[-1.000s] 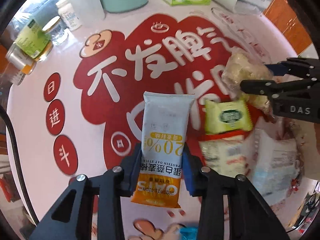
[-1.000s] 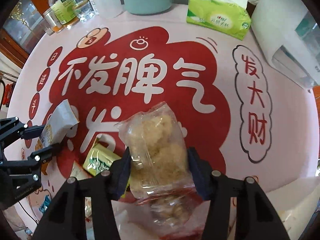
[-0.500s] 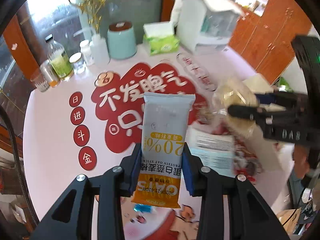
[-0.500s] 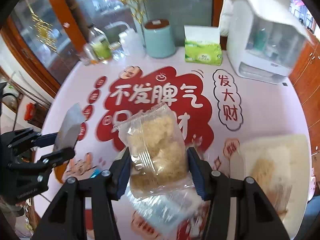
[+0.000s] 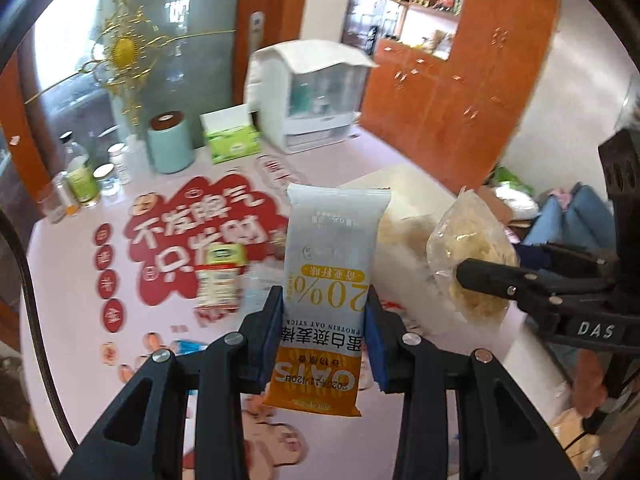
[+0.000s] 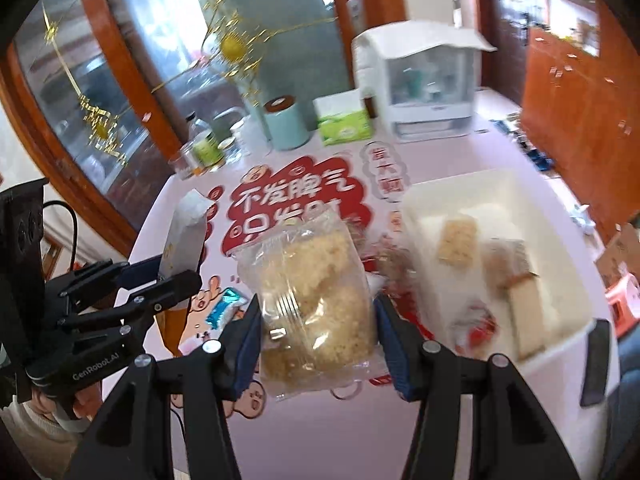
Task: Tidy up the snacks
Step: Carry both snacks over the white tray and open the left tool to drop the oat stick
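Note:
My left gripper [image 5: 325, 334] is shut on a white-and-orange oat stick packet [image 5: 330, 276], held upright high above the table. My right gripper [image 6: 318, 336] is shut on a clear bag of pale crispy snack [image 6: 312, 300]. In the left wrist view that bag [image 5: 468, 256] and the right gripper [image 5: 476, 266] hang at the right. In the right wrist view the oat stick packet [image 6: 184, 236] and the left gripper [image 6: 176, 276] show at the left. A white bin [image 6: 568, 280] at the right holds several snacks. Loose packets [image 5: 220, 276] lie on the red-printed table [image 5: 60, 280].
At the table's far edge stand a teal canister [image 5: 170, 142], a green tissue box [image 5: 232, 140], a white cabinet-like box [image 5: 308, 100] and several bottles [image 5: 80, 176]. A small blue wrapper [image 6: 224, 306] lies near the table's front. Orange cupboards [image 5: 448, 92] rise behind.
Both grippers have risen well above the table with their packets still gripped, and both views have tilted up. The white bin has come into view at the right.

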